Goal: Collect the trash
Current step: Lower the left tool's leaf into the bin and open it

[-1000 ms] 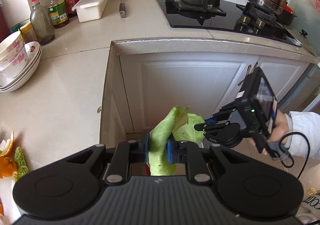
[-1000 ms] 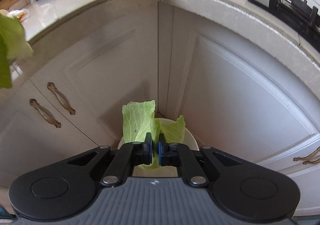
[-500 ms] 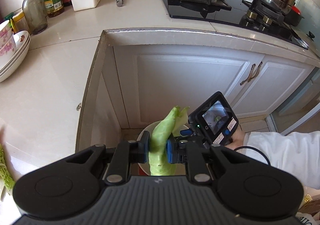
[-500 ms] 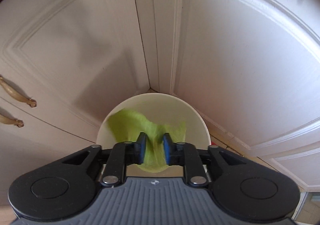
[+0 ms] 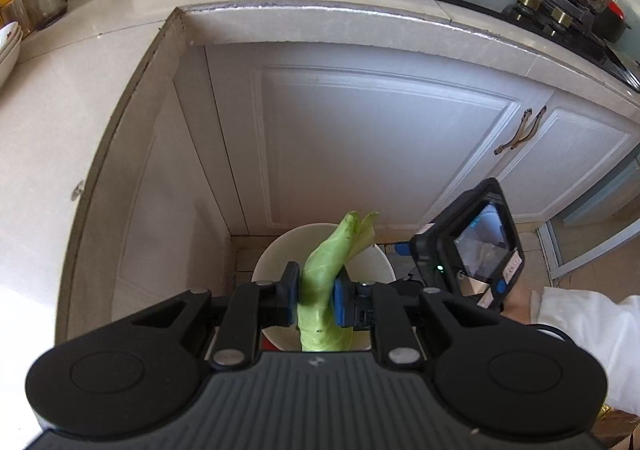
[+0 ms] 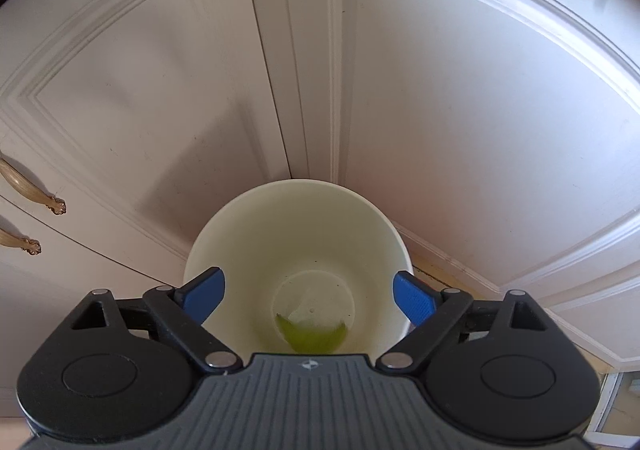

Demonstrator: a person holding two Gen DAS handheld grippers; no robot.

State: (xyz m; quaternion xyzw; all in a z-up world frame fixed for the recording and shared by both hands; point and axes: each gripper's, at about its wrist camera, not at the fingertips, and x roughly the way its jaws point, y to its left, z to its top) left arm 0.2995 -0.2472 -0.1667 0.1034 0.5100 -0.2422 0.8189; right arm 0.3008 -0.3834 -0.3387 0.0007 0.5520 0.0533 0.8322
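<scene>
Left gripper (image 5: pixel 316 296) has its jaws clenched on a cabbage leaf (image 5: pixel 326 270), held straight above the white bin (image 5: pixel 376 262) on the floor in the cabinet corner, so a release should drop it in. Right gripper (image 6: pixel 308 296) hangs over the same bin (image 6: pixel 248 234), jaws spread wide and gripping nothing; a green scrap (image 6: pixel 312 336), probably another leaf, lies on the bin bottom, partly hidden by the gripper body. Next likely step: loosen the left jaws. Risk: the long leaf may catch on the rim.
</scene>
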